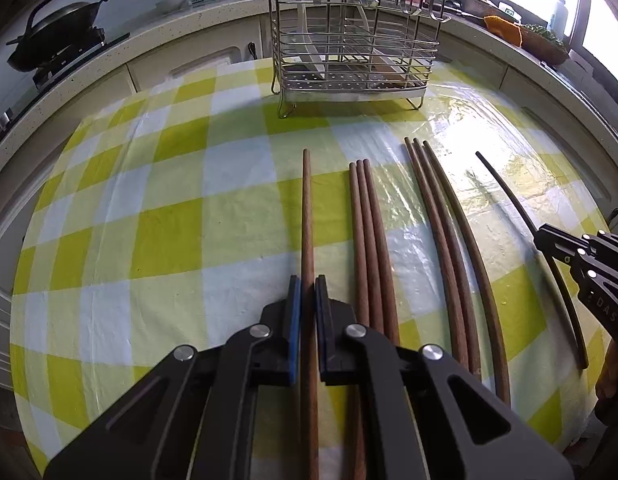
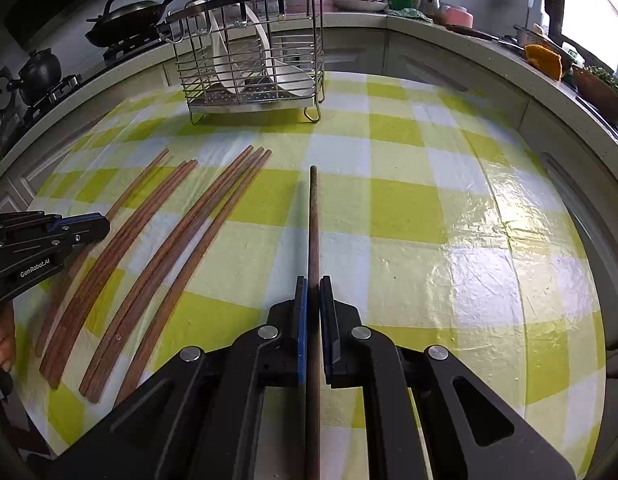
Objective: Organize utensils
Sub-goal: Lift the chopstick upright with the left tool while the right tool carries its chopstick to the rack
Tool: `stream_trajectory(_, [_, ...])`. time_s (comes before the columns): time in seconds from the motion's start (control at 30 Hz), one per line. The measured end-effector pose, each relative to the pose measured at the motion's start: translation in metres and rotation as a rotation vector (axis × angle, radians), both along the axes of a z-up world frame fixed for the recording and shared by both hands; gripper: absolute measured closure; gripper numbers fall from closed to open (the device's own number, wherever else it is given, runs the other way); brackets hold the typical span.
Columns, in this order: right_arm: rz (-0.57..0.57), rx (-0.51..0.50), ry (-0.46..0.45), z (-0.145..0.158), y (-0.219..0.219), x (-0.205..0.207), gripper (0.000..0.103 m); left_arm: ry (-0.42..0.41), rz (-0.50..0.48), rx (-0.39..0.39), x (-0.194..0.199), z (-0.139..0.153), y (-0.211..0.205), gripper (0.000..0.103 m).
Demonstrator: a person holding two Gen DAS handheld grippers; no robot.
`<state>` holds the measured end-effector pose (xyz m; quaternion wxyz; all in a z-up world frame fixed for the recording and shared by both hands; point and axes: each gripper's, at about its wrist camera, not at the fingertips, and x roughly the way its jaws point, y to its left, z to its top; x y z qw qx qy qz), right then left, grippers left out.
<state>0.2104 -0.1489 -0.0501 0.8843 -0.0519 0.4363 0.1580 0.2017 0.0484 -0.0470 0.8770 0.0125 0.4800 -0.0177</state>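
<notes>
Left wrist view: the left gripper (image 1: 307, 292), black with blue pads, is closed on a single brown wooden chopstick (image 1: 307, 208). The stick's long axis runs straight away from the camera, its narrow rounded tip pointing toward a wire utensil rack (image 1: 353, 36) at the far edge of the table. The table wears a yellow, pale green and white checked tablecloth (image 1: 169, 216) under a glossy, wrinkled clear cover. Just right of the held stick lies a group of three wooden chopsticks (image 1: 367, 232), touching side by side and parallel to it. Further right lies a second group of three chopsticks (image 1: 441, 216), also tips away. At the right edge the right gripper (image 1: 549, 242) is pressed on a dark chopstick (image 1: 505, 184); the letters "DAS" show on its body. A black wok (image 1: 57, 36) sits on the counter at far left.

Right wrist view: the right gripper (image 2: 313, 300) pinches the same dark chopstick (image 2: 314, 216), slim and round, pointing straight ahead over the cloth (image 2: 409, 208). The rack (image 2: 253, 52), shiny metal wire with a perforated floor, holds white ceramic spoons (image 2: 249, 68). To the left lie the two trios (image 2: 157, 208) (image 2: 213, 216), tips slanting toward the rack. The left gripper (image 2: 105, 222), marked "GenRobot.AI", grips the leftmost stick (image 2: 145, 176).
</notes>
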Motion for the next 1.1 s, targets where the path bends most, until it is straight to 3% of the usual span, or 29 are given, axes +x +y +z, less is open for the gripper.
stream_trajectory(0.37, [-0.009, 0.042, -0.061, 0.029, -0.006, -0.005, 0.095, -0.068, 0.026, -0.027, -0.010, 0.025, 0.012, 0.096])
stream_trajectory(0.77, [-0.026, 0.088, -0.164, 0.074, -0.017, -0.014, 0.095, -0.221, 0.083, -0.075, -0.025, 0.073, 0.033, 0.096])
stream_trajectory(1.1, [-0.031, 0.103, -0.197, 0.087, -0.021, -0.019, 0.095, -0.325, 0.103, -0.092, -0.038, 0.104, 0.038, 0.096])
